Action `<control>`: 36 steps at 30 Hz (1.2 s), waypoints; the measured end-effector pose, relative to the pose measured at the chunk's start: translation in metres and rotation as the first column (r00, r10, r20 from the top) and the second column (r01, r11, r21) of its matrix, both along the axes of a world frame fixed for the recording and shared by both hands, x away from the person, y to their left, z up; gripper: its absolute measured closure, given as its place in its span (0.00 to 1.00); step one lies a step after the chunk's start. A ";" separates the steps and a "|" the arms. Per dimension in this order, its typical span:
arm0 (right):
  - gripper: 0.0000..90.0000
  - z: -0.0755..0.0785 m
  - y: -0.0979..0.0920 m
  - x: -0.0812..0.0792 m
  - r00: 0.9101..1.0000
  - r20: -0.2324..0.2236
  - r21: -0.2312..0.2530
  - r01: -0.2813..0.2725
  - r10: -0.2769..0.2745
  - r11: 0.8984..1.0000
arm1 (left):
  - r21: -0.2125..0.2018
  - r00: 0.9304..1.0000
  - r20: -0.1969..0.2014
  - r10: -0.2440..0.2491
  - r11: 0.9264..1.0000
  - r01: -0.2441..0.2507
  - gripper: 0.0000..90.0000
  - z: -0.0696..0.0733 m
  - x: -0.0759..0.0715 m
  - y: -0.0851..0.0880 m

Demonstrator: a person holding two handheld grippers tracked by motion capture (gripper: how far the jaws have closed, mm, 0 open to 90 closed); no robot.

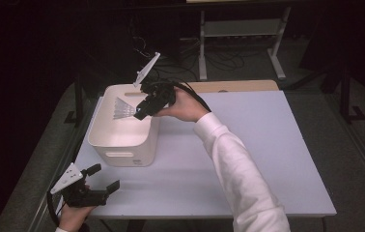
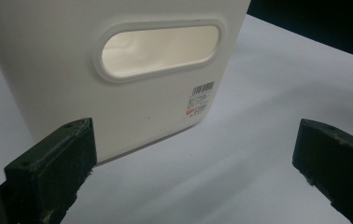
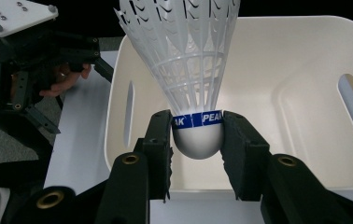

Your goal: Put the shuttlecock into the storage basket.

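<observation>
Clamped by right gripper (image 3: 197, 135) at its cork: white shuttlecock (image 3: 184, 51), centre frame, above white bin (image 3: 305, 60). Left gripper (image 2: 193, 163) wide open, lower frame. Risk: late release, skirt snagging rim, bouncing out.

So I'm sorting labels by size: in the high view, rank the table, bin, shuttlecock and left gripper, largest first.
1. Table
2. Bin
3. Left gripper, though it sits nearer the camera, so this is unsure
4. Shuttlecock, held in the right gripper over the bin
</observation>
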State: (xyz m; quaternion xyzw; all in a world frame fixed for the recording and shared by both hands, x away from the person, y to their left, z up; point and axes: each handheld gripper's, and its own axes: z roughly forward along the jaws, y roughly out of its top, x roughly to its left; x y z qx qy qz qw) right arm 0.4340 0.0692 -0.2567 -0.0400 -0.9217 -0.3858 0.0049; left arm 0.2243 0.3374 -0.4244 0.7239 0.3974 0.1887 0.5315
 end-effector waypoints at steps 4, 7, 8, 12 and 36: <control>0.69 -0.003 0.006 0.000 1.000 -0.004 -0.003 -0.012 0.012 1.000 | -0.007 1.000 -0.006 0.003 1.000 -0.003 0.00 0.000 0.000 -0.001; 0.69 -0.007 0.011 -0.001 1.000 -0.011 -0.012 -0.020 0.020 1.000 | -0.006 1.000 -0.008 0.003 1.000 -0.003 0.00 0.000 -0.001 0.000; 0.69 -0.008 0.012 0.000 1.000 -0.010 -0.018 -0.025 0.025 1.000 | -0.008 1.000 -0.007 0.004 1.000 -0.004 0.00 0.000 -0.001 -0.001; 0.69 -0.013 0.019 -0.001 0.999 -0.023 -0.032 -0.031 0.031 0.999 | -0.006 1.000 -0.007 0.003 1.000 -0.003 0.00 0.000 -0.001 0.000; 0.69 -0.046 0.045 0.005 0.997 -0.051 -0.135 -0.070 0.064 0.988 | 0.003 1.000 -0.011 -0.003 1.000 0.003 0.00 0.000 -0.001 0.000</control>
